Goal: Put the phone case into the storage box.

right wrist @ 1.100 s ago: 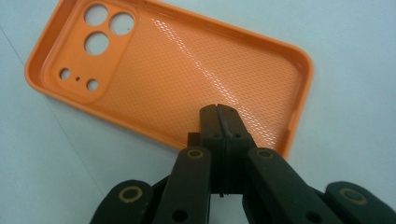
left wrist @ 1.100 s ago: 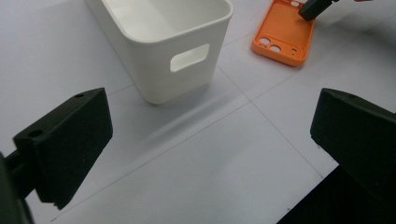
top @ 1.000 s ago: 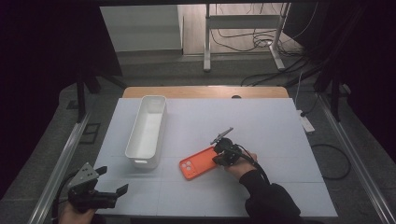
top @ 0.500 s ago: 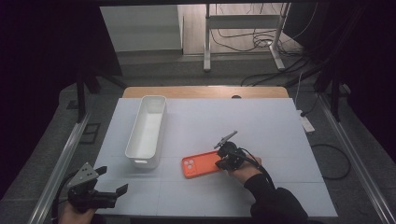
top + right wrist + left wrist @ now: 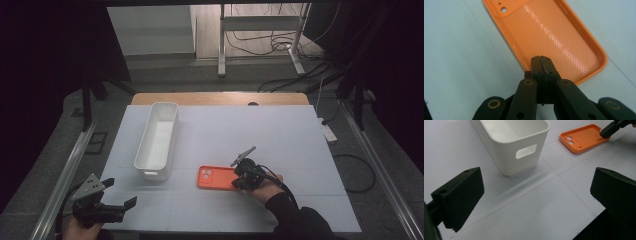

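White laminate covered the table (image 5: pixel 300 130), the largest thing in the high view, and at its ten o'clock a white plastic bin (image 5: pixel 157 140) stood lengthwise and empty, its handle cut-out facing the person. Just beside the bin's near end, toward four o'clock, lay the orange phone case (image 5: pixel 216 178), flat on the table with its hollow side up and camera holes toward the bin.

Over the last second the case had slid a little toward the table's centre and swung from a tilted line to nearly square with the near edge, and the right gripper (image 5: pixel 242 176) had moved with it. That suggested the case was being dragged or lifted by its rim, probably on its way to the bin.

In the right gripper view the jaws were pressed fully together over the case's near lip (image 5: pixel 549 72), so the right gripper had it pinched. The left gripper (image 5: pixel 120 205) hung at the table's seven o'clock corner, jaws spread wide with nothing between them, well apart from the case.
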`<state>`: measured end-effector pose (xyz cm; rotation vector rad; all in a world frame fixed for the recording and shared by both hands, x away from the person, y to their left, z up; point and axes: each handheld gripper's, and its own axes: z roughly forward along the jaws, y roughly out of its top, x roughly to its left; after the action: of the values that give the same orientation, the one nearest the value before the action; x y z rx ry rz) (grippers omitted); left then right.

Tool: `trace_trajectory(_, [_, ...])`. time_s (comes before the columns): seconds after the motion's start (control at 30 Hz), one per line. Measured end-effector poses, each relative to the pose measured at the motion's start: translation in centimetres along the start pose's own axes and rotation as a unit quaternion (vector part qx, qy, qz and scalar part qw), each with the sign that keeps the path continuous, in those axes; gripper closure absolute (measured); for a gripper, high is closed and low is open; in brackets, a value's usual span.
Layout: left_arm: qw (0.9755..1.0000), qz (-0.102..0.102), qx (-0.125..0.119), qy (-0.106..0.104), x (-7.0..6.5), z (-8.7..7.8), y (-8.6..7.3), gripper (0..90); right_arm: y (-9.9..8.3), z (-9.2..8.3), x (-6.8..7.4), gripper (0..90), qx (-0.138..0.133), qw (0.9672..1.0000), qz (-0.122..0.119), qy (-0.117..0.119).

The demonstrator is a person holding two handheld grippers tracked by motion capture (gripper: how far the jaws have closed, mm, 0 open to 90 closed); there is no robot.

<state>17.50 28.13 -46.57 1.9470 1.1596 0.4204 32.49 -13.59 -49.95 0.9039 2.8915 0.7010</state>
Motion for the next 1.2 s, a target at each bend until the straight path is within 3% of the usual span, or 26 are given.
trace_trajectory(0.4, [1.0, 0.001, 0.001, 0.001, 0.0, 0.0, 0.0, 0.1, -0.3, 0.2, 1.9, 89.3, 0.006, 0.9994, -0.02, 0.026])
trace_trajectory(0.67, [1.0, 0.001, 0.001, 0.001, 0.0, 0.0, 0.0, 0.1, -0.1, 0.6, 2.8, 89.3, 0.012, 0.9987, -0.041, 0.028])
trace_trajectory(0.8, [1.0, 0.001, 0.001, 0.001, 0.0, 0.0, 0.0, 0.1, 0.0, 0.3, 2.6, 89.3, 0.005, 0.9987, -0.039, 0.031])
trace_trajectory(0.83, [1.0, 0.001, 0.001, 0.001, 0.0, 0.0, 0.0, 0.1, 0.1, -0.2, 2.4, 89.3, -0.009, 0.9991, -0.031, 0.027])
trace_trajectory(1.0, [1.0, 0.002, 0.002, 0.002, -0.1, 0.0, 0.0, 0.1, 0.2, -0.9, 1.9, 88.9, -0.026, 0.9991, -0.031, 0.016])
trace_trajectory(1.2, [1.0, 0.002, 0.002, 0.002, -0.1, 0.0, 0.0, 0.2, 0.7, -1.8, 1.2, 71.5, -0.051, 0.9983, -0.025, -0.009])
